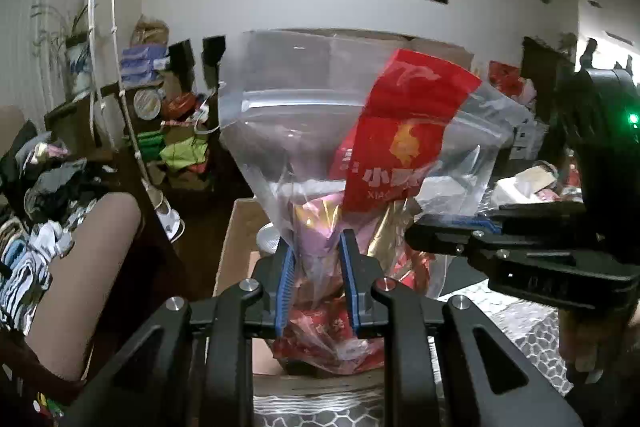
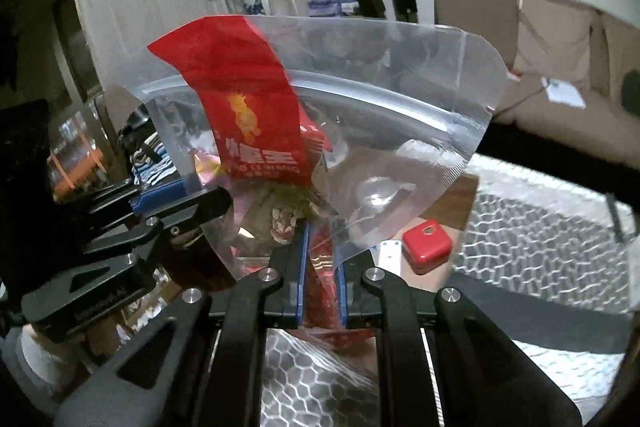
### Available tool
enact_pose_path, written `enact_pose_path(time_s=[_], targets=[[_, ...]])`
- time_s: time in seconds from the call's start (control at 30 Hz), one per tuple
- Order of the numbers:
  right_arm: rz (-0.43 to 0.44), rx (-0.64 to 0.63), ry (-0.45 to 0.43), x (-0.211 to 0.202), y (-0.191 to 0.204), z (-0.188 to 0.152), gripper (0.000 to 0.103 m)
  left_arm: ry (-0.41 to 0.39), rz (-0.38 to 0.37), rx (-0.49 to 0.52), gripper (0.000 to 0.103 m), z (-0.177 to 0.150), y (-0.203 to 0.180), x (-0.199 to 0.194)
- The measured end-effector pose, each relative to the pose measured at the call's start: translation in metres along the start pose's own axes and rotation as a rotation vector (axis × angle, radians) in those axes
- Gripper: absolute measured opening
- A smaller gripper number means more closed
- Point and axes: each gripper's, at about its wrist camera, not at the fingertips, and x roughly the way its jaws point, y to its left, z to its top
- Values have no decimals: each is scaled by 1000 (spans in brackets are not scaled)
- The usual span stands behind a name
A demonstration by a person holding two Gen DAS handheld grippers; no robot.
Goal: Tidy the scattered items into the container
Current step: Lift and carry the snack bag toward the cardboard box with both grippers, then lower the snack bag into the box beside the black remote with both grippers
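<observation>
A clear zip bag [image 1: 288, 115] stuffed with snack packets is held upright above an open cardboard box [image 1: 236, 247]. A red snack packet [image 1: 404, 139] sticks out of the bag's mouth. My left gripper [image 1: 318, 247] is shut on the bag's lower middle. My right gripper [image 2: 320, 259] is shut on the same bag [image 2: 400, 99] from the other side; the red packet [image 2: 248, 107] shows there too. Each gripper also shows in the other's view, the right one [image 1: 452, 227] and the left one [image 2: 208, 203].
A red case [image 2: 426, 247] and a white object [image 2: 390, 255] lie in the box below. A patterned grey cloth [image 2: 540, 227] covers the table. A beige sofa [image 2: 560, 39] stands behind. Piled clothes [image 1: 44, 187] and cluttered shelves [image 1: 160, 99] are at the left.
</observation>
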Motion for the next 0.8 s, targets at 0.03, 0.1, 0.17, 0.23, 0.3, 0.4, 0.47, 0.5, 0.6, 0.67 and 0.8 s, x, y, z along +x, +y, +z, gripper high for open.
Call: enact_pose_path(time_s=[0.03,0.1,0.17,0.23,0.3,0.4,0.47,0.5,0.6,0.67,0.8], targets=[[1,9,9,10,-3,0,11,11,0,-10,22,-1,5,8],[-1,26,27,29,-9,0,11,35,-5,-27,22,-6,15,23],[-5,38,50,48,-17,-2,11,61,-15,-32,22,-12,21,35],[-2,55,78,64,-28,-5,11,93,-25,-30,22,-18,25,47],[11,85,116,79,-38,-11,11,126,-31,-26,22,-22,28,57],[19,122,163,99,-51,-16,11,167,-30,-18,22,-29,31,73],[17,139,192,114,-57,-17,11,193,-29,-13,22,-33,32,82],[14,147,206,121,-61,-19,11,206,-28,-9,22,-34,31,86],[7,168,249,138,-71,-24,11,239,-32,6,22,-40,31,97],[-8,176,276,146,-75,-29,11,274,-43,11,22,-44,31,107],[-29,224,347,164,-89,-39,11,349,-56,22,22,-48,33,131]])
